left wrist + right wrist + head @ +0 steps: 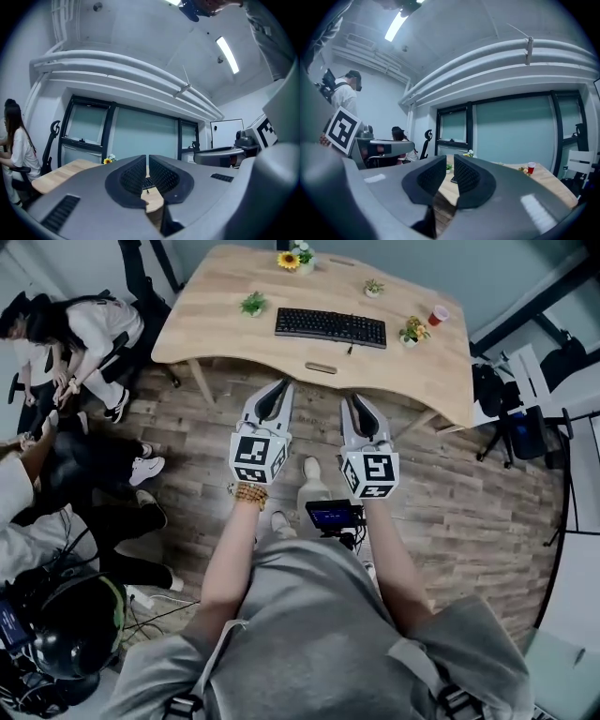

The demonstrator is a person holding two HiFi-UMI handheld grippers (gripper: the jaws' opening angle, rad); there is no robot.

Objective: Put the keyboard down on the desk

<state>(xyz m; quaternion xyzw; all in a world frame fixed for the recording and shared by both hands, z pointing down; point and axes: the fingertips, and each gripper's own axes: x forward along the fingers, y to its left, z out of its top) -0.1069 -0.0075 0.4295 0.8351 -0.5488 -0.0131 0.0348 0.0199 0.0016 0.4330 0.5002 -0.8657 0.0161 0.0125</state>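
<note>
Keyboard (330, 327) is already flat on the worktop (216, 329), my left tool (279, 383) and right tool (355, 397) both pressed shut on nothing, so I reckon I just park them.

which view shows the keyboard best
The head view: the whole keyboard lies flat on the desk, seen from above. The left gripper view shows only a dark sliver of it between the jaws; the right gripper view shows just one end past them.
</note>
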